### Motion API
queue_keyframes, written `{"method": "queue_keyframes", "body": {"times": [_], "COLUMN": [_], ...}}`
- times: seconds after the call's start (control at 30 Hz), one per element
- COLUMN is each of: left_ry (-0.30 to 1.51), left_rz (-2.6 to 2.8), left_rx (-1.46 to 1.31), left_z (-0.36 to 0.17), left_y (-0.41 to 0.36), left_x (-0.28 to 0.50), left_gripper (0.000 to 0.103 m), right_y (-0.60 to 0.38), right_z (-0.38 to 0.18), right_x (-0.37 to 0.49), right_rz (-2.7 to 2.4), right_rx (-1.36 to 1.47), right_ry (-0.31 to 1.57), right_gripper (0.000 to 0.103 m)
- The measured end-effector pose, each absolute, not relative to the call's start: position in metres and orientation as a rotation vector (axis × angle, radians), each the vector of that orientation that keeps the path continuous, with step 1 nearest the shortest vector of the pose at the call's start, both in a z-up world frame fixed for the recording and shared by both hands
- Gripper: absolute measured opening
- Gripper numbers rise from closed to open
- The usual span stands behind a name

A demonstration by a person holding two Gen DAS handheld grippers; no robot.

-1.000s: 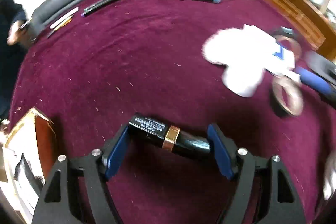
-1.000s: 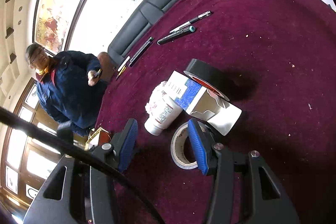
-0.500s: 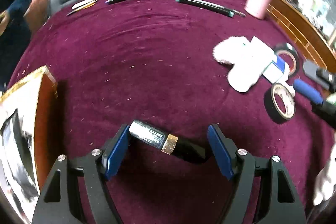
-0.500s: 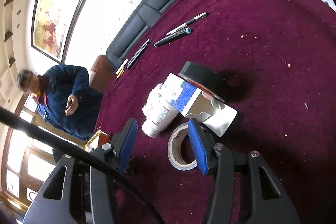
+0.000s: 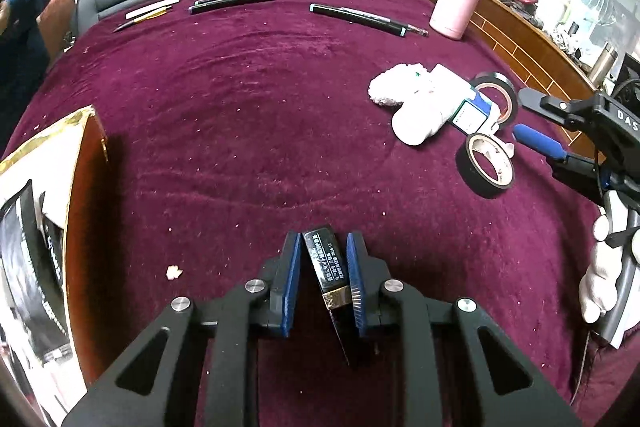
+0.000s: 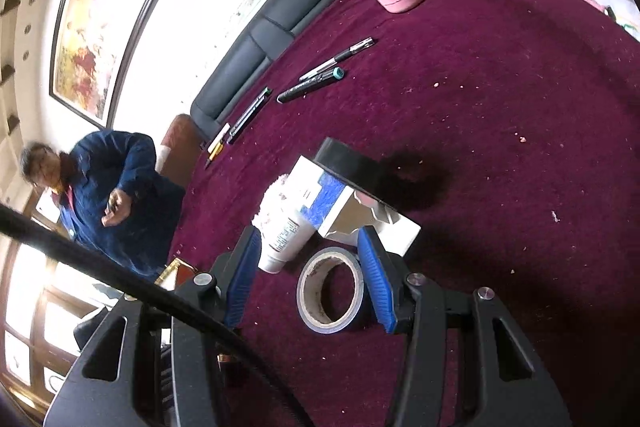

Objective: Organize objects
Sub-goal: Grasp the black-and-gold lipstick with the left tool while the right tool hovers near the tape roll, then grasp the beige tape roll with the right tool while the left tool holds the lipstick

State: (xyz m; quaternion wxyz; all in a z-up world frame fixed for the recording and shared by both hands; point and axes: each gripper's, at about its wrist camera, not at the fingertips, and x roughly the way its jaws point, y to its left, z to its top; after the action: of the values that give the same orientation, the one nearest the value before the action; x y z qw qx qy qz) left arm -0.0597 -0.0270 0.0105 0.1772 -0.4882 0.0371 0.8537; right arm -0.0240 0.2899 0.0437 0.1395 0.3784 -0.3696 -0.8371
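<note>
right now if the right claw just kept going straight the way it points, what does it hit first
Most likely the tape roll lying between its open fingers, on the cloth just ahead of the right claw. Beyond that sit the white tube and the white box. Depth is hard to judge in this fisheye view.

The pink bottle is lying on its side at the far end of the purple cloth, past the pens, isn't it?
Not quite: the pink bottle stands upright, as the left wrist view shows. The rest holds: it is at the far end of the purple cloth, past the pens.
</note>
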Motion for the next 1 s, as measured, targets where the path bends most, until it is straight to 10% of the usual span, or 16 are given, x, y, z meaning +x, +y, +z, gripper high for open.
{"method": "queue_keyframes", "body": {"times": [0.33, 0.63, 1.0], "left_ry": [0.581, 0.039, -0.222], "left_rz": [2.545, 2.405, 2.372], "left_rx": [-1.205, -1.255, -1.15], "left_z": [-0.004, 0.011, 0.033], "left_y": [0.013, -0.044, -0.091], "left_x": [-0.027, -0.003, 0.032], "left_gripper": [0.027, 0.014, 0.014], "right_y": [0.286, 0.248, 0.166], "right_z": [0.046, 0.053, 0.038], "right_x": [-0.023, -0.018, -0.023], "right_rz": [-2.352, -2.349, -2.601], "right_rx": [1.024, 1.079, 1.427], "right_ry": [-1.038, -0.805, 0.006], "right_gripper": [0.049, 0.049, 0.04]}}
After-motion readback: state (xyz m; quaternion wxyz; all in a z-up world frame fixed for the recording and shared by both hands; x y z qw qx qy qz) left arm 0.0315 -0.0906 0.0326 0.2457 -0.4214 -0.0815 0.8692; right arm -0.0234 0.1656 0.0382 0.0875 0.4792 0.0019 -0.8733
